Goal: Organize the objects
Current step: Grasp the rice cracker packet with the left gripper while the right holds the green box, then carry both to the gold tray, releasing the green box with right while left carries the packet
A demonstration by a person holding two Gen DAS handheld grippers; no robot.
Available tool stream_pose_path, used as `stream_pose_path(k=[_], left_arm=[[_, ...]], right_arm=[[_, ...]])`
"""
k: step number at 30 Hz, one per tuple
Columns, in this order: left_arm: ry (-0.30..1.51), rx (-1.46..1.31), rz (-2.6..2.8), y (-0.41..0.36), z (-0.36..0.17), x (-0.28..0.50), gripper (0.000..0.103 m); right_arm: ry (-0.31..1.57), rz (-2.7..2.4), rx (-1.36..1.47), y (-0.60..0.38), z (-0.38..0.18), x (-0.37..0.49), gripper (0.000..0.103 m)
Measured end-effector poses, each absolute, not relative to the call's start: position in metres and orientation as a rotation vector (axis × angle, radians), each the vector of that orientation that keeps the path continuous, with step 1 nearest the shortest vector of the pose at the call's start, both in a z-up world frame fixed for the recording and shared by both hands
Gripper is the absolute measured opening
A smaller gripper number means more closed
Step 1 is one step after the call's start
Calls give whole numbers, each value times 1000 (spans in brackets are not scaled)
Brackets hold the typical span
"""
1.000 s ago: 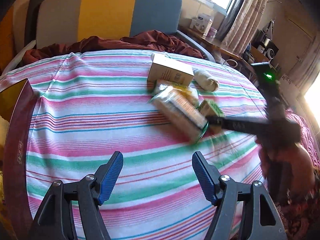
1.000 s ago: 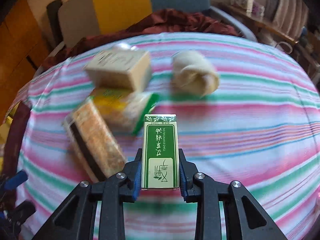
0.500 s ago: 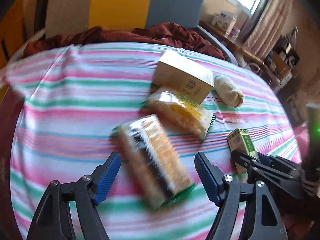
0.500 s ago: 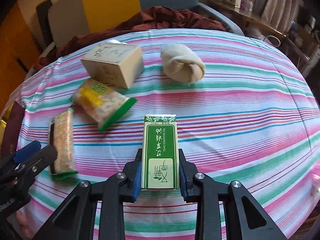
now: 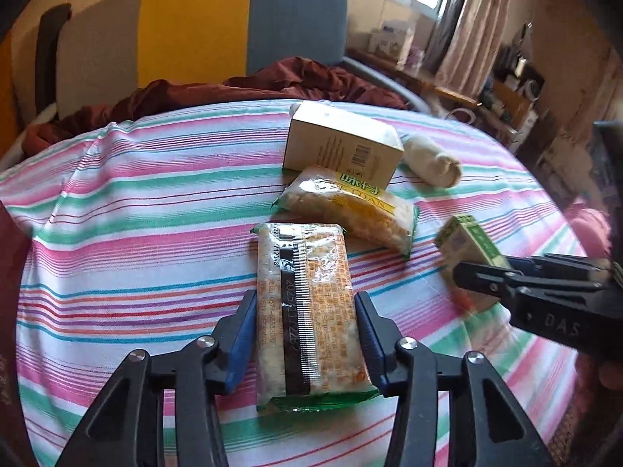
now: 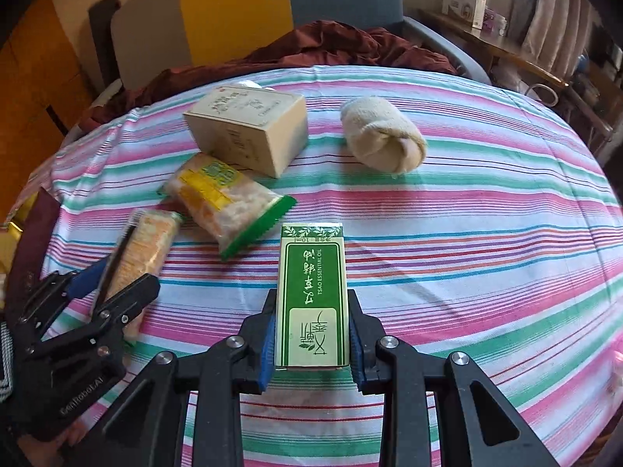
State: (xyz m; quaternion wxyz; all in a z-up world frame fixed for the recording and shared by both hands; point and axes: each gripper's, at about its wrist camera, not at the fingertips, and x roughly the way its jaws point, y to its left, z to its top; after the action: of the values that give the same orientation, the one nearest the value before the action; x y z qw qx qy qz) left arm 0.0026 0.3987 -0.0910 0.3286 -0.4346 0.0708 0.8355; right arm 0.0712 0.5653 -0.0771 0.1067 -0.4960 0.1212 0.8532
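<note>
Clear-wrapped orange cracker pack (image 5: 307,311): flat, lengthwise | yellow-labelled green-edged snack pack (image 5: 350,206): flat, angled, just beyond | beige cardboard box (image 5: 342,146): behind | rolled cream cloth (image 6: 383,140): rightward | green essential-oil carton (image 6: 311,299): label up.

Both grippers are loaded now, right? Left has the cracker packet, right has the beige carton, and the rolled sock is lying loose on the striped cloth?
Not quite. The right gripper holds the green essential-oil box, as the right wrist view shows; the beige carton lies on the cloth. The rest stands.
</note>
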Motion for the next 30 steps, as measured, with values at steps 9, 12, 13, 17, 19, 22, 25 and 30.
stream_pose_path(k=[9, 12, 13, 17, 19, 22, 25, 30], left_arm=[[145, -1081, 2240, 349, -89, 19, 49], [106, -1069, 2252, 331, -89, 22, 48], [103, -1065, 2254, 326, -89, 23, 48], [107, -1044, 2248, 313, -89, 30, 48], [115, -1031, 2246, 307, -88, 34, 48], [116, -1010, 2238, 298, -87, 43, 48], [91, -991, 2230, 287, -82, 51, 48], [67, -937, 2244, 269, -65, 58, 48]], right_arm=[[181, 2631, -1394, 528, -68, 70, 31], [110, 2640, -1388, 516, -69, 69, 31], [95, 2639, -1390, 511, -70, 69, 31], [34, 2639, -1390, 491, -70, 73, 31], [-7, 2645, -1379, 478, -69, 77, 31], [-80, 2649, -1351, 457, -64, 82, 31], [-146, 2641, -1330, 440, -60, 86, 31], [-179, 2648, -1315, 420, -55, 88, 31]])
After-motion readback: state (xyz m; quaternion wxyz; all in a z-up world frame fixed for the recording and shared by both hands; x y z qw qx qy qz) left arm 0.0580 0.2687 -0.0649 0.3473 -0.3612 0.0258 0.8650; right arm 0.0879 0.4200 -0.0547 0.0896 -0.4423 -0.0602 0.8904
